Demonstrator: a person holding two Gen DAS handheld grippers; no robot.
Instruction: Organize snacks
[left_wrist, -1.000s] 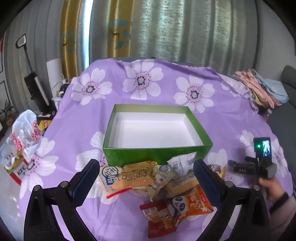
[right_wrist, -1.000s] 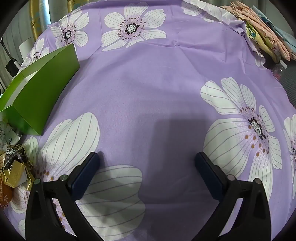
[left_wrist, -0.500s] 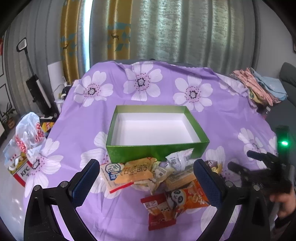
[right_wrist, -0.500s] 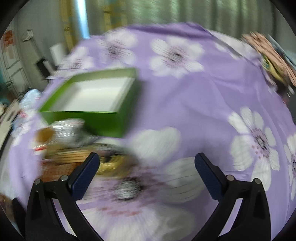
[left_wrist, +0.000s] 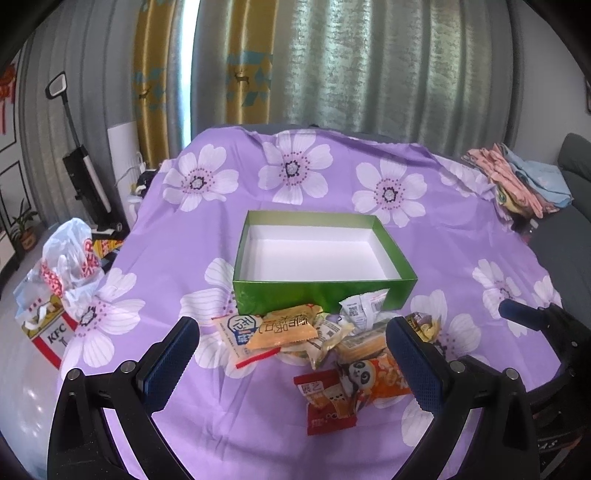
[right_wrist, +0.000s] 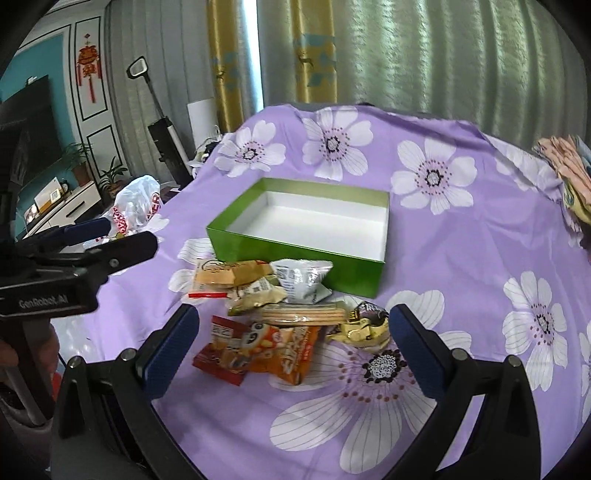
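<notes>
Both tongs (left_wrist: 291, 354) (right_wrist: 291, 341) wide open, empty, above snack pile (left_wrist: 325, 339) beside green box (left_wrist: 321, 291)

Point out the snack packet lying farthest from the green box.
The red packet, at the pile's near edge, partly under the orange panda packet. Every other packet sits closer to the green box; the silver one leans against its front wall.

Glossy green box (left_wrist: 321, 295) on matt floral cloth (left_wrist: 461, 251); crinkly snack packets (right_wrist: 291, 306), probably plastic film.
</notes>
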